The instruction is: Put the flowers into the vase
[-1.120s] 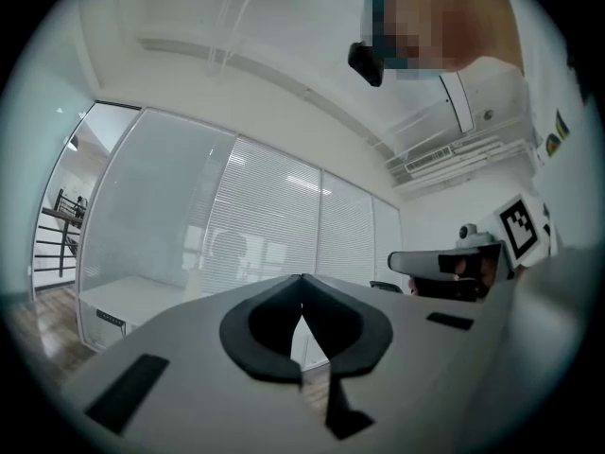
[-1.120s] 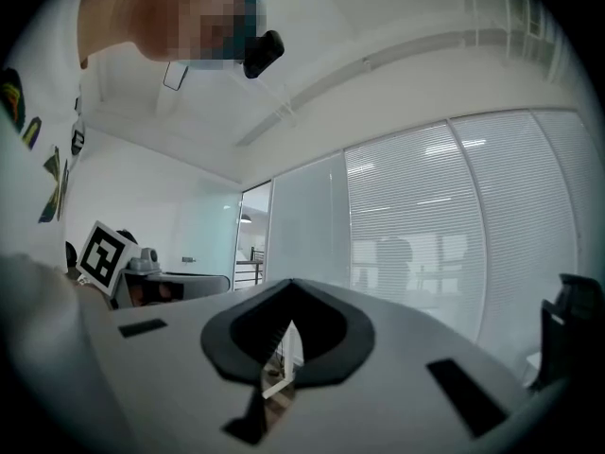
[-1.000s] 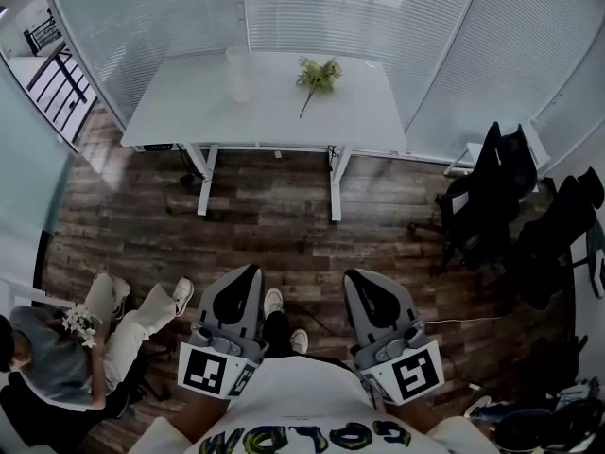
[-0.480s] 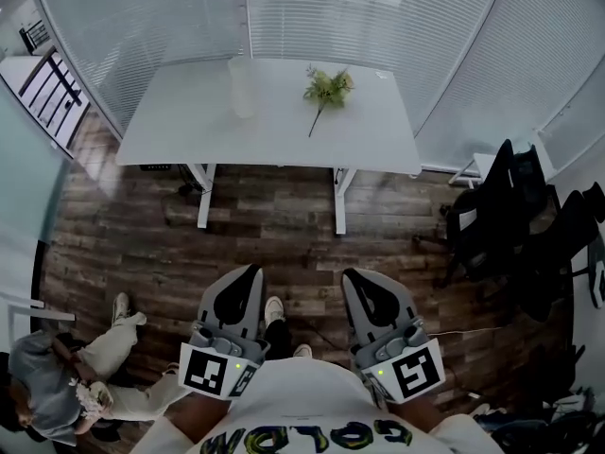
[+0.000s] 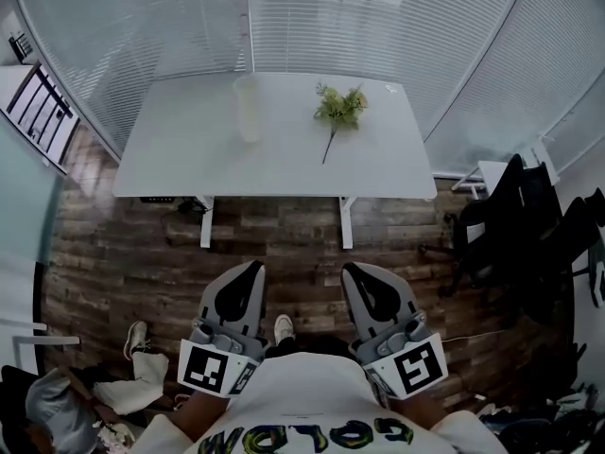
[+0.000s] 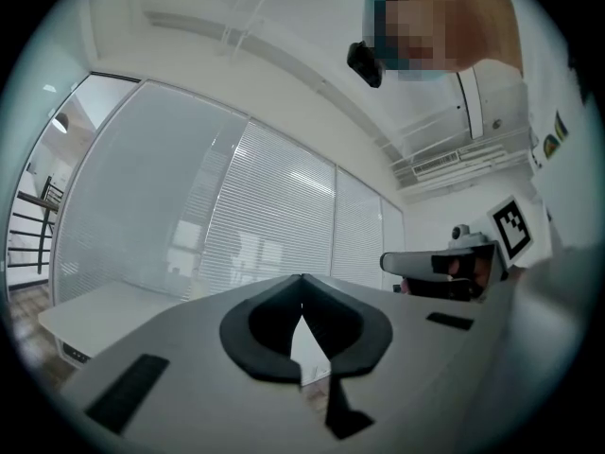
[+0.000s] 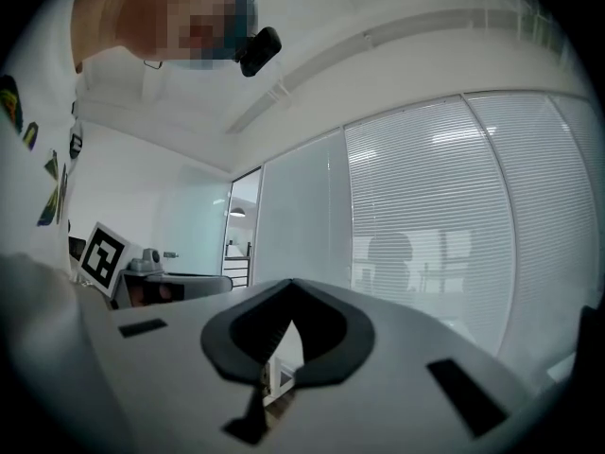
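Both grippers are held level over the wooden floor [image 5: 284,244], well short of the white bench [image 5: 189,159] that carries the task's things. The left gripper [image 5: 250,272] has its fingers brought together at the tips with nothing between them, as the left gripper view confirms [image 6: 302,282]. The right gripper [image 5: 352,270] is likewise closed and empty in its own view [image 7: 290,287].

The flowers [image 5: 340,109], a small green sprig with its stem trailing toward the near edge, lie flat on the bench almost straight ahead of the right fingers. The pale vase [image 5: 248,107] stands upright straight ahead of the left fingers, well apart from the flowers.

By the look of it the job stands at the approach, with nothing yet picked up. The next move calls for closing the gap to the bench, parting the right fingers and settling them around the thin stem, while the left fingers could steady the vase.
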### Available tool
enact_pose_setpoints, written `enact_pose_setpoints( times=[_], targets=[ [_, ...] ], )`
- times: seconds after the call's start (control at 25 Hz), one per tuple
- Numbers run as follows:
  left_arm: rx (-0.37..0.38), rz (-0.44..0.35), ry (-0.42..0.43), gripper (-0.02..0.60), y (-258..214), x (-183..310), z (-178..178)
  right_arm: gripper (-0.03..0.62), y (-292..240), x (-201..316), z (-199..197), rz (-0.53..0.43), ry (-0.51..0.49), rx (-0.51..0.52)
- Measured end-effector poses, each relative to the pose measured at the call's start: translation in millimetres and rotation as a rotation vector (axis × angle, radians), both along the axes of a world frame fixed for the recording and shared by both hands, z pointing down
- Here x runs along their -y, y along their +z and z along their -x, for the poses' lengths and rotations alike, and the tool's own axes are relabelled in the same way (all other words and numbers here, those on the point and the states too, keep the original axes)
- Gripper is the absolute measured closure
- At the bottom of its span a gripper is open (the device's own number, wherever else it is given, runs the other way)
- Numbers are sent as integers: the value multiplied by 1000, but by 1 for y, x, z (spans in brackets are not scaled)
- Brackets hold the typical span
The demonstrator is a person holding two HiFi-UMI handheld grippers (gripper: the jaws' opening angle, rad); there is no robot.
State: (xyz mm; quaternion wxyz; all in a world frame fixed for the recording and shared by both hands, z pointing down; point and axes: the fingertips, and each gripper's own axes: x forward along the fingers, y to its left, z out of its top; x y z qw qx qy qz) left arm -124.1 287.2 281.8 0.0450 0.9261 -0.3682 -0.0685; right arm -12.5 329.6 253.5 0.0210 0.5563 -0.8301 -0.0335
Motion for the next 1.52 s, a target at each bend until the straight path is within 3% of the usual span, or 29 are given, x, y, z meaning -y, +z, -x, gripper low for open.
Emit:
enact_pose_setpoints(
  times=[0.44, 0.84, 1.52],
  targets=[
    [3, -3, 38, 568, 3, 74, -7, 585, 5, 70, -5, 10, 30, -11],
    [3, 19, 19, 568, 14, 147, -31, 585, 18, 145, -37, 36, 36, 8],
    [43, 30, -5, 568, 4, 338, -152, 585, 12, 341, -154, 58, -25, 5]
  ],
)
